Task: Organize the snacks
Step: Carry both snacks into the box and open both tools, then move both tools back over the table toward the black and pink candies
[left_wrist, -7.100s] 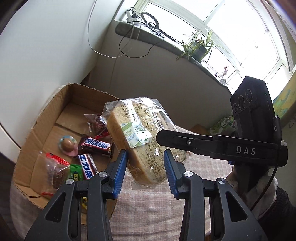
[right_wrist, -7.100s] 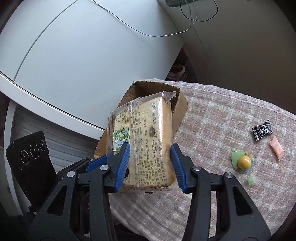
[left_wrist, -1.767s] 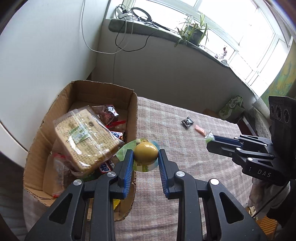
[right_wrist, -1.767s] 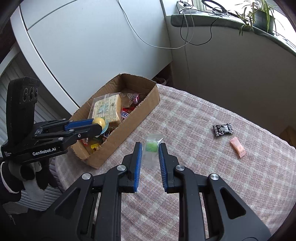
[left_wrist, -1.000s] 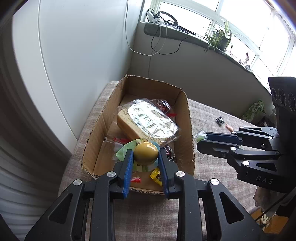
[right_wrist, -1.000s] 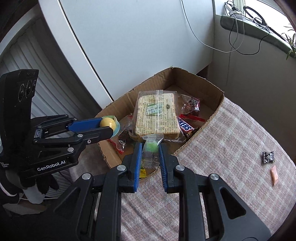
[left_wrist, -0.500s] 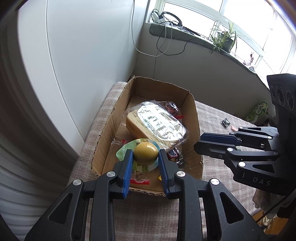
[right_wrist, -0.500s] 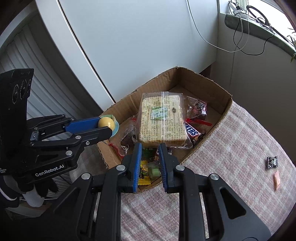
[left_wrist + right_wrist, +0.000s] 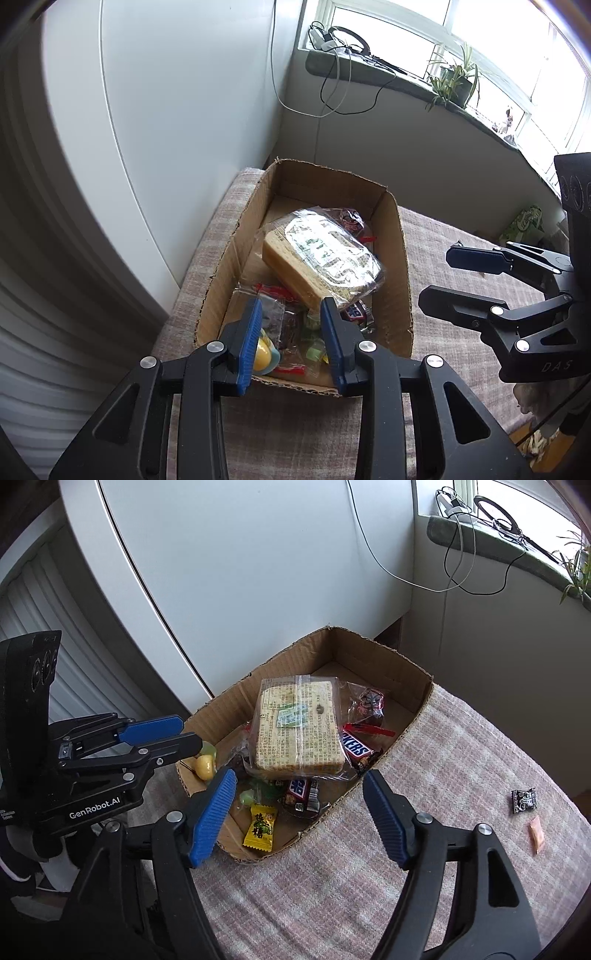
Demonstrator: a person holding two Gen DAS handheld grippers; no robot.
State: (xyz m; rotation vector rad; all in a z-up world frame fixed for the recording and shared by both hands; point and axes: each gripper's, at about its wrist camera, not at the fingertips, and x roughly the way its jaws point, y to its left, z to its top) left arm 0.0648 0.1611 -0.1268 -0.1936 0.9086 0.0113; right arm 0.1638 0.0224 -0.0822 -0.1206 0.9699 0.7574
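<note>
While both grippers hang over the near end of the cardboard box (image 9: 417,709), their jaws are opening and nothing is pressed between the pads. The right gripper (image 9: 299,814) stands wide apart above the box's near corner, with the yellow candy packet (image 9: 260,827) and a small green sweet in clear wrap (image 9: 246,796) lying on the box floor below it. The left gripper (image 9: 291,338) is parted less; the yellow egg-shaped sweet (image 9: 263,356) sits low against its left pad, loose, at the box's near left corner. In the middle of the box lies the wrapped bread slab (image 9: 297,725), with Snickers bars (image 9: 354,747) to its right and near side. On the checked tablecloth (image 9: 461,768), well apart to the right, lie a black sachet (image 9: 523,800) and a pink one (image 9: 536,835).
</note>
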